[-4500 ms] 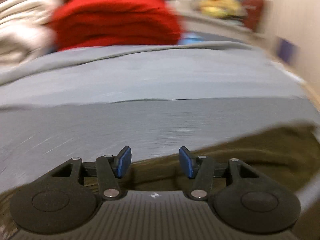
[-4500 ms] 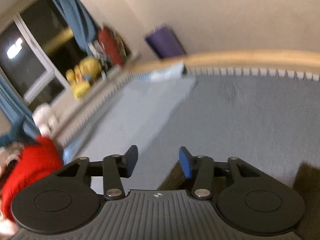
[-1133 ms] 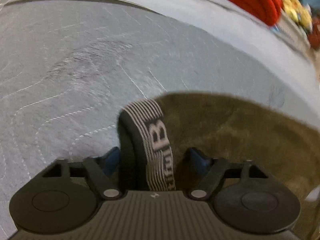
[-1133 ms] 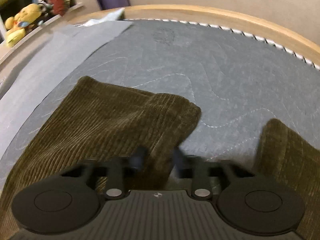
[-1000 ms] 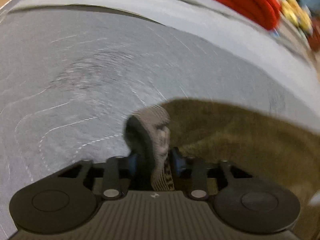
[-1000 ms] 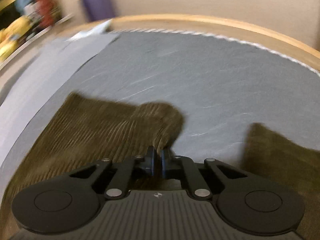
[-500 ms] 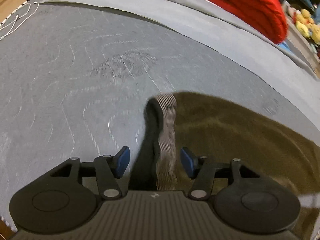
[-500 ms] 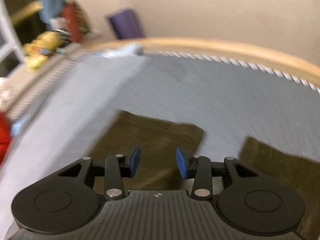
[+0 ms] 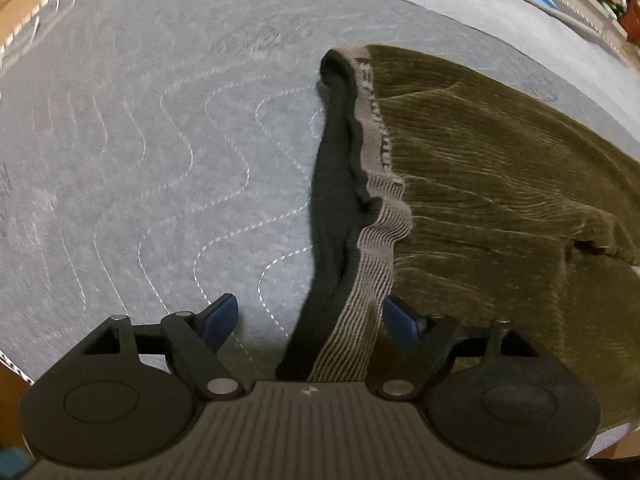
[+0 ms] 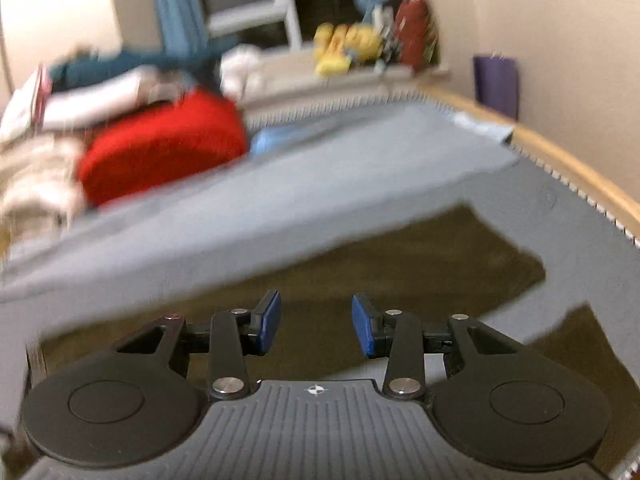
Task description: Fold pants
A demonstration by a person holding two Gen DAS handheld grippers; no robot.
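Both grippers letting go of the pants after a fold

Low in the frame, the left gripper (image 9: pixel 308 322) is spreading wider, the waistband (image 9: pixel 362 280) lying loose between its jaws; the right gripper (image 10: pixel 316 324) is hanging spread and empty. The pants (image 9: pixel 500 200) are lying on the bed (image 9: pixel 140 140), centre to right. The next fold likely calls for fresh pinches.

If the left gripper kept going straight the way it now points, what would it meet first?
Most likely the striped waistband of the olive pants: it lies between the opening jaws of the left gripper, untouched by either pad. Depth is uncertain.
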